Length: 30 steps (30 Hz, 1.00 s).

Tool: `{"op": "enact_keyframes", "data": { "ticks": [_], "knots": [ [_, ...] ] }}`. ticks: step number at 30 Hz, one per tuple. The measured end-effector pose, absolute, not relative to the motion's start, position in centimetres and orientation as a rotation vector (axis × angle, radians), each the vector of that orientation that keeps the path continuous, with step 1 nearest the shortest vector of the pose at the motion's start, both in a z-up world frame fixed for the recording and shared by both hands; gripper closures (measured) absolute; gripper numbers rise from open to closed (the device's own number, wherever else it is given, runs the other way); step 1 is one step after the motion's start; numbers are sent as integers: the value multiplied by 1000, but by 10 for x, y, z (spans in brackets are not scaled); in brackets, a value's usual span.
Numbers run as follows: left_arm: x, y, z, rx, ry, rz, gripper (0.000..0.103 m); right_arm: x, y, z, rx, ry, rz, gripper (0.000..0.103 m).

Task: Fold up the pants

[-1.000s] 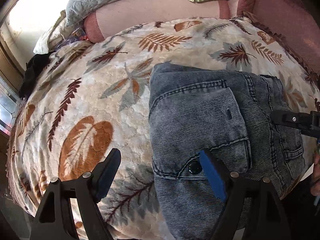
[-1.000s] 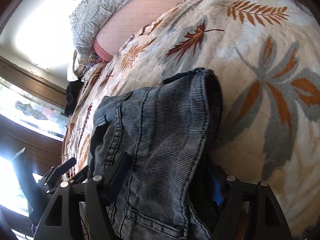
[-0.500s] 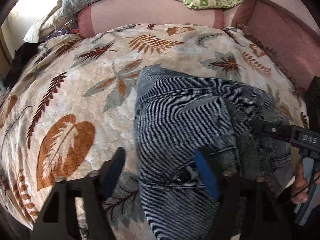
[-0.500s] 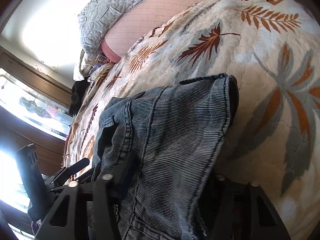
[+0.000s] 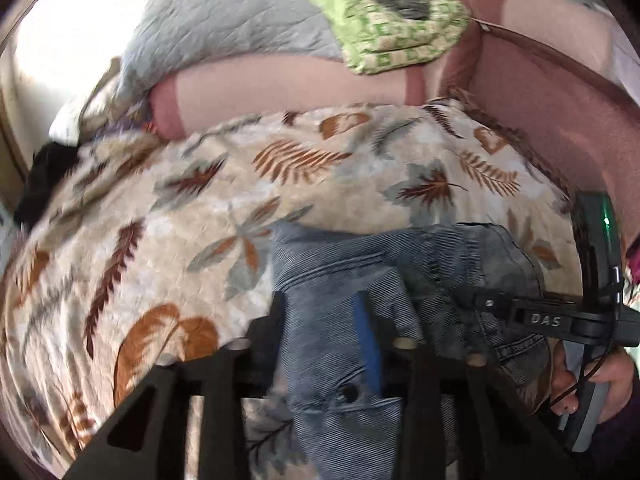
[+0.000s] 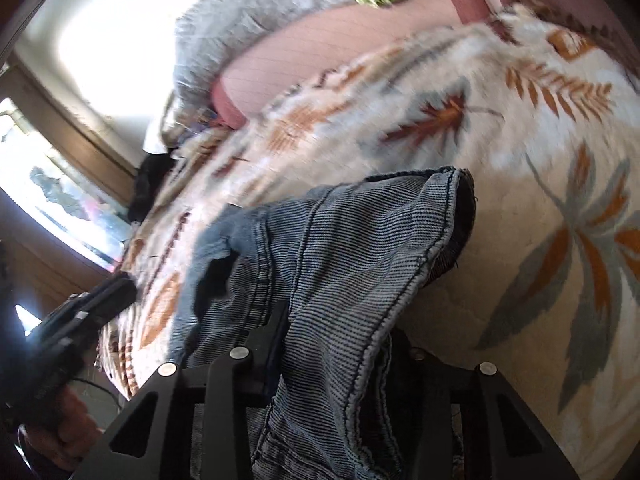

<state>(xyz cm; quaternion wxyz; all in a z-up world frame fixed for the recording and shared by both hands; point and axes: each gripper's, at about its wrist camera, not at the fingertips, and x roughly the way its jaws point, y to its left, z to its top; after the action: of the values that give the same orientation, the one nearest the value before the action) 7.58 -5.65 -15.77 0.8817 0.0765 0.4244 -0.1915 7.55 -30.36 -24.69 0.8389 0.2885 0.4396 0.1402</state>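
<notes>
The pants (image 5: pixel 352 280) are grey-blue denim, folded into a thick stack on the leaf-patterned blanket (image 5: pixel 160 220). My left gripper (image 5: pixel 320 328) is shut on the near left edge of the stack, next to a dark button. My right gripper (image 6: pixel 340 344) is shut on the near right edge of the pants (image 6: pixel 340 248), with fabric bunched between the jaws. The right gripper's body also shows at the right of the left wrist view (image 5: pixel 540 320). Both views are motion-blurred.
A pink bolster (image 5: pixel 280 88) lies along the far side, with a grey quilt (image 5: pixel 224 28) and a green patterned cloth (image 5: pixel 392 28) on it. A maroon sofa back (image 5: pixel 560 120) rises at right. A bright window (image 6: pixel 60 208) is at left.
Both grippers have closed on the near edge of the folded pants and pulled back towards me. The stack has slid nearer and looks shorter and bunched.
</notes>
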Motion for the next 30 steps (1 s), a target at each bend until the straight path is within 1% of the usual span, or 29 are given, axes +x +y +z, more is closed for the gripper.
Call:
{"op": "enact_keyframes", "data": {
  "ticks": [1, 2, 6, 9, 13, 19, 22, 23, 24, 25, 27, 28, 29, 30],
  "knots": [
    [82, -46, -164, 129, 923, -381, 20, 77, -305, -249, 620, 937, 298, 63],
    [87, -34, -172, 87, 963, -361, 16, 77, -306, -249, 621, 937, 300, 63],
    [98, 2, -202, -124, 1120, -373, 16, 78, -307, -253, 624, 947, 300, 63],
    [96, 2, -216, -204, 1187, -418, 16, 81, -308, -255, 637, 951, 302, 63],
    [96, -16, -221, -176, 1181, -456, 16, 81, -307, -256, 633, 950, 299, 62],
    [119, -37, -230, -128, 1172, -488, 16, 81, -310, -259, 636, 953, 307, 61],
    [120, -49, -232, -167, 1178, -598, 17, 81, -311, -260, 636, 955, 308, 60],
    [119, -52, -233, -161, 1169, -600, 19, 82, -311, -260, 636, 955, 308, 60],
    [116, -55, -233, -132, 1152, -587, 25, 82, -310, -260, 633, 956, 307, 60],
    [115, -56, -233, -117, 1141, -581, 29, 82, -310, -259, 631, 956, 307, 60],
    [114, -51, -231, -126, 1126, -578, 45, 82, -310, -259, 627, 955, 307, 60],
    [114, -48, -229, -138, 1122, -579, 51, 82, -309, -259, 623, 954, 307, 60],
    [114, -44, -227, -148, 1117, -578, 61, 81, -308, -258, 617, 952, 306, 60],
    [114, -42, -225, -153, 1114, -579, 68, 80, -307, -256, 603, 945, 305, 60]
  ]
}}
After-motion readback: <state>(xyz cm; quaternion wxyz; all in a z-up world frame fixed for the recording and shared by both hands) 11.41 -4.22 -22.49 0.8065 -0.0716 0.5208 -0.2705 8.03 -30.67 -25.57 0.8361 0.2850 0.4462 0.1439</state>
